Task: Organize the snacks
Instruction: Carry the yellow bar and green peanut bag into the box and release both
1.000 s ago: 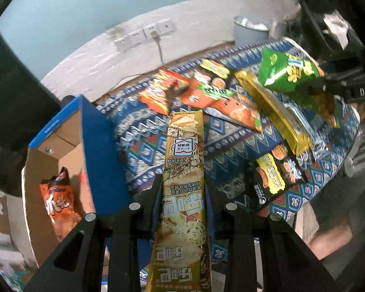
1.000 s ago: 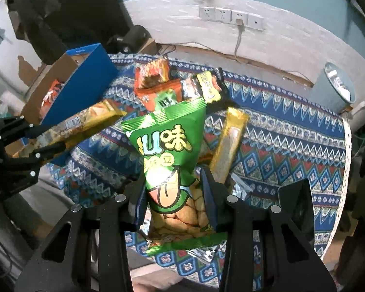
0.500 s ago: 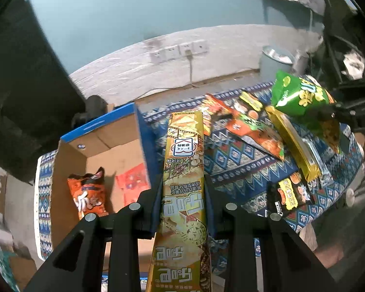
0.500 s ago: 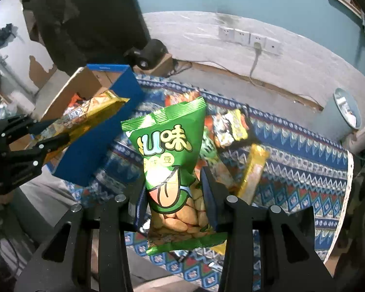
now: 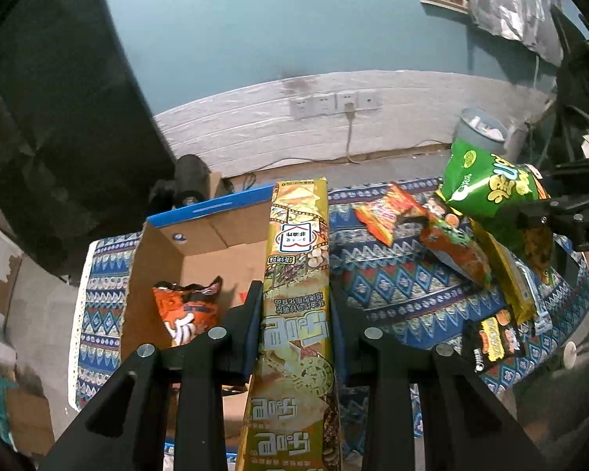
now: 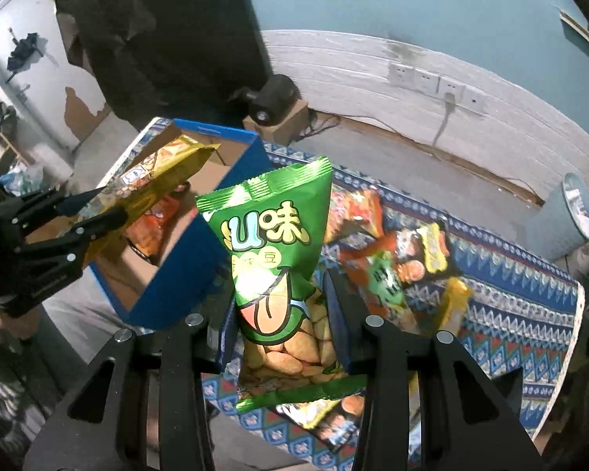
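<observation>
Yellow long pack (image 5: pixel 296 294) was pinched tight in your left gripper (image 5: pixel 294 306) over the cardboard box (image 5: pixel 200 243); right gripper (image 6: pixel 282 310) clamped the green bag (image 6: pixel 275 243).

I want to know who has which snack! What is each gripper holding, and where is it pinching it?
The left gripper pinches the long yellow snack pack around its middle. The right gripper pinches the green bean bag on its lower half.

Long snack pack (image 5: pixel 297 294): gold-yellow, printed photo panels, white-and-red logo. Peanut bag (image 6: pixel 278 259): bright green, yellow and pale-blue lettering. Cardboard box (image 5: pixel 200 212): blue outside, brown inside. Packet in box (image 5: pixel 186 312): orange, white marks. Tablecloth (image 5: pixel 392 286): blue, red, white zigzag-diamond pattern.
</observation>
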Tool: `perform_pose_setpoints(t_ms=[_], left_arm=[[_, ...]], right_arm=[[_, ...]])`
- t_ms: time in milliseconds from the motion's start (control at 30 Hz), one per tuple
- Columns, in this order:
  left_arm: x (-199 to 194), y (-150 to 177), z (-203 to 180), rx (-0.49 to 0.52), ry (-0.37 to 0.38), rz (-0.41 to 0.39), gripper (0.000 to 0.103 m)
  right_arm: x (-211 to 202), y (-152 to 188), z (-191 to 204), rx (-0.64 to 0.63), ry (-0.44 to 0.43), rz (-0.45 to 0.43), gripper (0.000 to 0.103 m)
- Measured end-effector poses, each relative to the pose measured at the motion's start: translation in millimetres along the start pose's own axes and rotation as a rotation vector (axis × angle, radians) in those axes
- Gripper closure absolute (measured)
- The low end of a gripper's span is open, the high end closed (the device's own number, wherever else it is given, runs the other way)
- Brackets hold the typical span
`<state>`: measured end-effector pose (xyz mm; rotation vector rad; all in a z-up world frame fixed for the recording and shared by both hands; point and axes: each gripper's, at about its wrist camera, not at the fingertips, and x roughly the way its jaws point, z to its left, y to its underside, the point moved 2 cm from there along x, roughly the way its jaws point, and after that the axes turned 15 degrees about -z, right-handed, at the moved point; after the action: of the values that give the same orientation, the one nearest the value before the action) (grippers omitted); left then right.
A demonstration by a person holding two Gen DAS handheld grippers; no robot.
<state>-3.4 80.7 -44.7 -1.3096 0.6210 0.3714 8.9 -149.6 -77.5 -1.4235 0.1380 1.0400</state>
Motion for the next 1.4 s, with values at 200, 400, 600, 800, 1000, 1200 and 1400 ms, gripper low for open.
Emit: perform_pose_setpoints(t_ms=[200,400,600,800,1000,1200,1400], left_arm=[[4,4,25,-0.044,-0.035,0.003,0.072],[8,6,49,-0.074,-0.065,0.000,0.072],[13,14,75,-0.128,-0.089,0.014,0.072],[23,21,97,-0.159,-0.122,0.030,0.072],[32,27,124,-0.171,-0.160,0.044,0.072],[46,36,145,-0.171,-0.200,0.078,0.072],[58,44,155,-0.201,-0.208,0.117,0.071]], right_arm=[[20,-15,23,-0.023,-0.028,0.009,0.064],[40,-28,47,-0.043,-0.055,0.019,0.064],[62,-40,73,-0.064,-0.078,0.032,0.064],[85,-49,99,-0.087,-0.096,0.050,0.064],[112,-50,118,-0.110,-0.108,0.087,0.064],[133,-48,130,-0.132,-0.120,0.119,0.064],[146,-48,131,-0.112,-0.141,0.137,0.064]])
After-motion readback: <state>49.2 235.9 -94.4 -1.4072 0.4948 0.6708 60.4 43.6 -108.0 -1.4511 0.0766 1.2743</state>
